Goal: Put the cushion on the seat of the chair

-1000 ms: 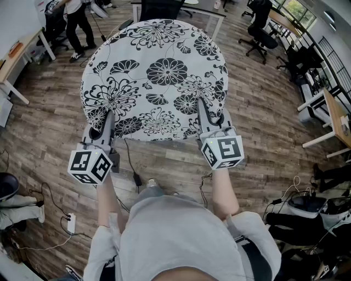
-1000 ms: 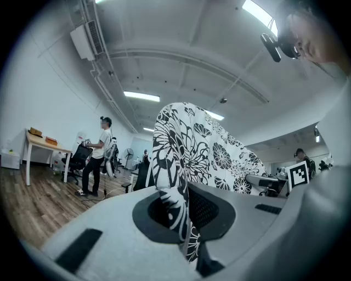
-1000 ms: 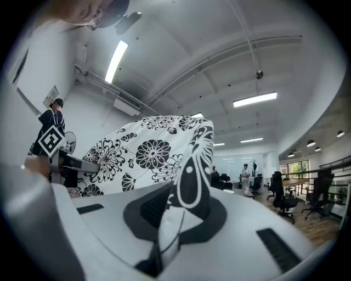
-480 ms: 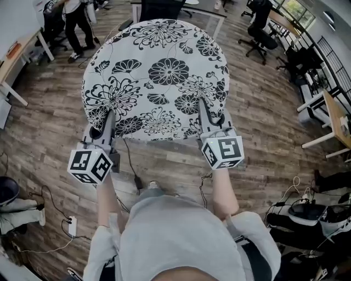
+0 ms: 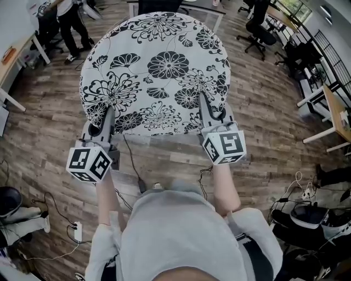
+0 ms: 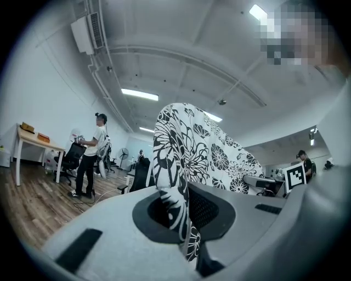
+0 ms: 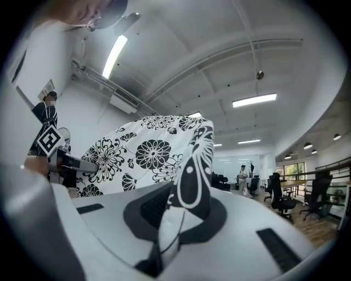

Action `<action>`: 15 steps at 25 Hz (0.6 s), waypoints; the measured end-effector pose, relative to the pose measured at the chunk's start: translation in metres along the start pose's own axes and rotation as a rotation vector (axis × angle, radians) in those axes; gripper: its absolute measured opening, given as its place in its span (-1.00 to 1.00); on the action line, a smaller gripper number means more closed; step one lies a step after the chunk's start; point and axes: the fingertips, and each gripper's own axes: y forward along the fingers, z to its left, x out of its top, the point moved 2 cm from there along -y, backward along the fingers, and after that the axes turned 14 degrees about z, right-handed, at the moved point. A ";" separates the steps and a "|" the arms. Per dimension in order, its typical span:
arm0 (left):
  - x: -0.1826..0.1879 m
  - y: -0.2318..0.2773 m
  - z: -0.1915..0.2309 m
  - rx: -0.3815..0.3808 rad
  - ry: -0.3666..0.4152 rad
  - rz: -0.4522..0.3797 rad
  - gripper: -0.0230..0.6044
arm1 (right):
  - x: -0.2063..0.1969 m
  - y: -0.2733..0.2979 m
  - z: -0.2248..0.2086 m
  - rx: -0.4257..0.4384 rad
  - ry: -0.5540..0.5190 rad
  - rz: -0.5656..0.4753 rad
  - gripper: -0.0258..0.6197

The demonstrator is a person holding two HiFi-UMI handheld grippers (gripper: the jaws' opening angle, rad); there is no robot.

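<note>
Round cushion (black-and-white flower print) hangs out flat above the wood floor, right in front of the person. Left gripper and right gripper are each clamped tight on its near edge.

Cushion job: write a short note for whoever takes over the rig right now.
Left tool: shut on the near edge of the cushion.
Right tool: shut on the same near edge, further right.
Cushion: held out in the air by both tools, above the wooden floor.
Done: cushion picked up.
Left: lay it on the chair seat. A dark chair shows just past the cushion's far edge; its seat is hidden.
</note>
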 end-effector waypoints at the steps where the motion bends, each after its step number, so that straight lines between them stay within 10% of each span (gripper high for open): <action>1: 0.000 0.000 0.001 -0.001 -0.001 -0.002 -0.87 | 0.000 0.000 0.000 0.001 0.000 -0.003 -0.86; 15: -0.001 0.003 0.002 -0.008 -0.004 0.019 -0.87 | -0.001 0.000 -0.001 0.015 0.022 0.032 -0.86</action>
